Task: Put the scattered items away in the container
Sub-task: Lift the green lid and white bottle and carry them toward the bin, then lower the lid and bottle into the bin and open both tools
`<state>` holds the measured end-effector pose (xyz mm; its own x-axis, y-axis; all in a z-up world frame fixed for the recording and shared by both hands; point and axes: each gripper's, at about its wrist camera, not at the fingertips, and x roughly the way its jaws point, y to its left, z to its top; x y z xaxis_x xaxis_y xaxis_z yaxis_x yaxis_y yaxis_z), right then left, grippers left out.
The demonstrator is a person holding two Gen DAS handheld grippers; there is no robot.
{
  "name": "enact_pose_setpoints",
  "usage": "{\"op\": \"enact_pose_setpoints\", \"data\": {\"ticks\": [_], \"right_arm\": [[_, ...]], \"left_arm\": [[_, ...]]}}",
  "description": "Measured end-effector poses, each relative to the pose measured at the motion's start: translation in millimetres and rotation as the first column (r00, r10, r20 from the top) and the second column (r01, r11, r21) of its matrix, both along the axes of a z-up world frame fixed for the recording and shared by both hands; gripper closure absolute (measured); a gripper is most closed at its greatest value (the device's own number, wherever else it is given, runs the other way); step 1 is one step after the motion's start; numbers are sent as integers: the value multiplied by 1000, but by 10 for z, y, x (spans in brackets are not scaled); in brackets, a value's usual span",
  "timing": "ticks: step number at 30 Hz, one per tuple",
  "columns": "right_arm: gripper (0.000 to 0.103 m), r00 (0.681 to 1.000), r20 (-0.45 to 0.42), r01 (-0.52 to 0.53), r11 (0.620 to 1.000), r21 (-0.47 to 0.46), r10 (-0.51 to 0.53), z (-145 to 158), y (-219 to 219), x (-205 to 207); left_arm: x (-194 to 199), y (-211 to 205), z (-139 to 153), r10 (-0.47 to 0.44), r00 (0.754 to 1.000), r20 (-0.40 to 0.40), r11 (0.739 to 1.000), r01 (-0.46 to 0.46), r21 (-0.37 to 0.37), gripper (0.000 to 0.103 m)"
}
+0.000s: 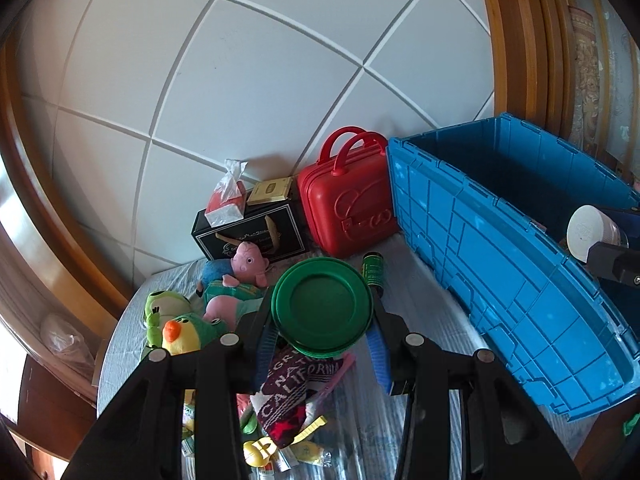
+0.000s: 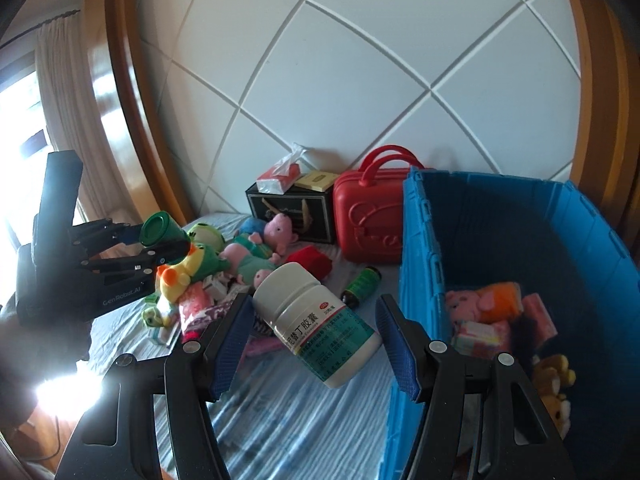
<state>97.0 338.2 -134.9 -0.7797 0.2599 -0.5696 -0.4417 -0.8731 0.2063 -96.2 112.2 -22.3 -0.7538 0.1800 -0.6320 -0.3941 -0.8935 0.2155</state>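
Bedsheet remains littered with plush toys (image 1: 236,280). Blue plastic crate (image 2: 416,240) is part-filled. Left gripper (image 1: 322,344) pinches a green-capped jar (image 1: 322,306); right gripper (image 2: 316,340) clamps a white pill bottle (image 2: 316,320).

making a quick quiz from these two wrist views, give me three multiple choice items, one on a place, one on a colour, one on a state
1. Where does the red case stand?
A. inside the crate
B. beside the crate, by the wall
C. on the black box

2. What colour is the crate?
A. blue
B. grey
C. yellow

3. What does the right gripper hold?
A. nothing
B. a plush pig
C. a white pill bottle

Answers: 1 B, the case sits against the crate's outer wall. 2 A, its walls are blue. 3 C, the bottle sits between the blue pads.
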Motion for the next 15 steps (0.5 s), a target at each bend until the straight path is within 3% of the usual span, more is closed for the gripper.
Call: {"op": "enact_pose_setpoints", "data": {"ticks": [15], "right_arm": [[40, 974, 22, 224, 975, 5, -224, -17, 723, 944]], "left_arm": [[8, 1282, 131, -213, 977, -15, 977, 213, 4, 63]]}}
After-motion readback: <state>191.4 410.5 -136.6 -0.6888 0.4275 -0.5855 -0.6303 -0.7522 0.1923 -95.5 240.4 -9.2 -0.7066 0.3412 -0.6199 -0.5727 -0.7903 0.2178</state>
